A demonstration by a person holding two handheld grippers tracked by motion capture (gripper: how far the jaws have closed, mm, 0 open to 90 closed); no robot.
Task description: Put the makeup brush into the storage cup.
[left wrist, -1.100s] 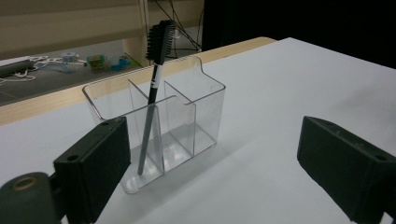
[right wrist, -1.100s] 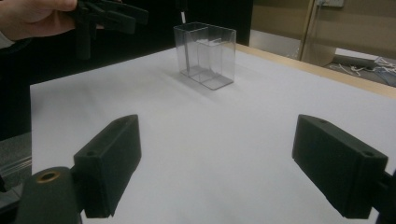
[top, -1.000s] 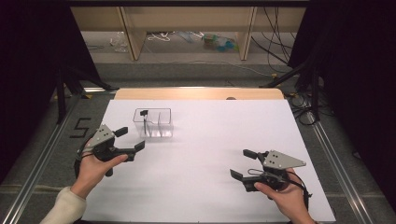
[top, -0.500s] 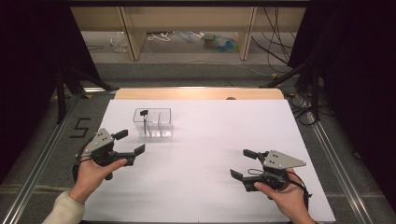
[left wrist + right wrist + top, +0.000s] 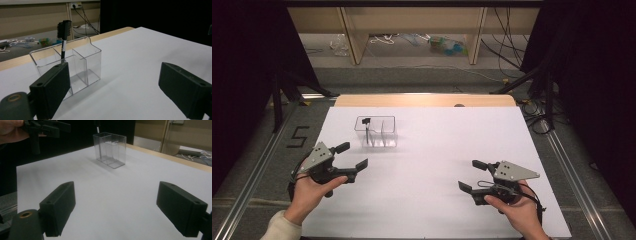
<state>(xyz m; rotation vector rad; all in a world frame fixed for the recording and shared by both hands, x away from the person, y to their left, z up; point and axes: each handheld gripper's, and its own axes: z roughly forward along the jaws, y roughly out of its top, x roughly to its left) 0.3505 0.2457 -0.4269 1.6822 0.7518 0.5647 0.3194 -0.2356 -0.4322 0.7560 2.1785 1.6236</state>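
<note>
A clear plastic organizer [image 5: 384,136] with divided compartments stands on the white table, back left of centre. A black brush [image 5: 367,122] stands upright in its left compartment, bristle head up. My left gripper [image 5: 354,155] hovers open just in front and left of the organizer, with nothing between its jaws. In the left gripper view the organizer [image 5: 85,62] and brush [image 5: 64,29] sit close ahead of the left gripper [image 5: 115,92]. My right gripper [image 5: 468,175] is open and empty at the near right. Ahead of the right gripper [image 5: 116,211], the organizer [image 5: 110,150] is farther off.
A white sheet [image 5: 437,145] covers the table, with a wooden strip [image 5: 422,100] along the far edge. Metal rails run down both sides. Beyond the table are shelf legs and cables [image 5: 507,30] on the floor. A "5" mark [image 5: 298,136] lies at the left.
My left gripper has drifted slightly back toward the near edge, staying open. The right gripper, organizer and brush have not moved.
</note>
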